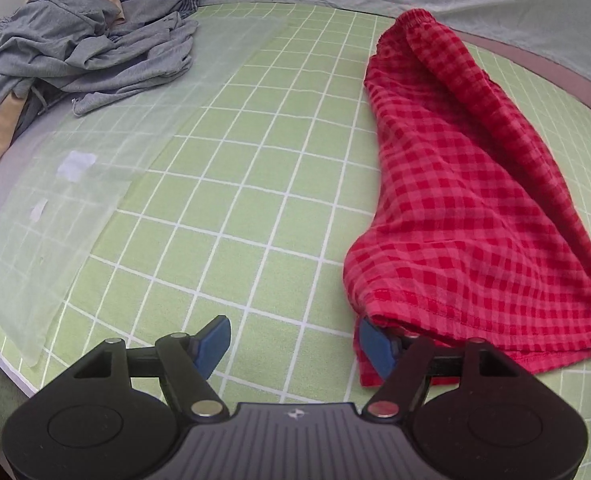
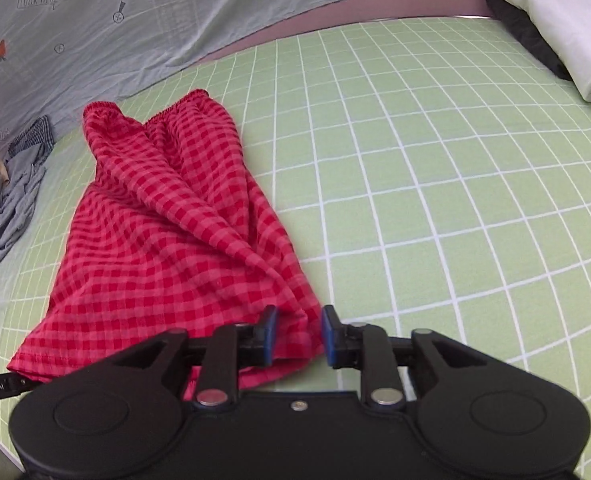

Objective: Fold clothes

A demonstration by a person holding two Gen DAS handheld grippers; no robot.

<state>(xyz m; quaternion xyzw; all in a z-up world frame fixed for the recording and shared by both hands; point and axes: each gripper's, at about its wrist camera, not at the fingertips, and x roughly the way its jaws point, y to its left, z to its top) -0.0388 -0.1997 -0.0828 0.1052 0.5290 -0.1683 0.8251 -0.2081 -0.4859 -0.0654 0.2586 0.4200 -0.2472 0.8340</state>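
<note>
With the shorts (image 2: pixel 167 220) lying rumpled on the mat (image 2: pixel 435 200), our left gripper (image 1: pixel 295 344) gaping beside their hem and our right gripper (image 2: pixel 298 336) parted around their corner, we risk dragging that corner and bunching the fold

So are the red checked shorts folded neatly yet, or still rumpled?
Still rumpled: the red checked shorts lie lengthwise on the green mat with deep ridges running from waistband to hem, not flat.
</note>
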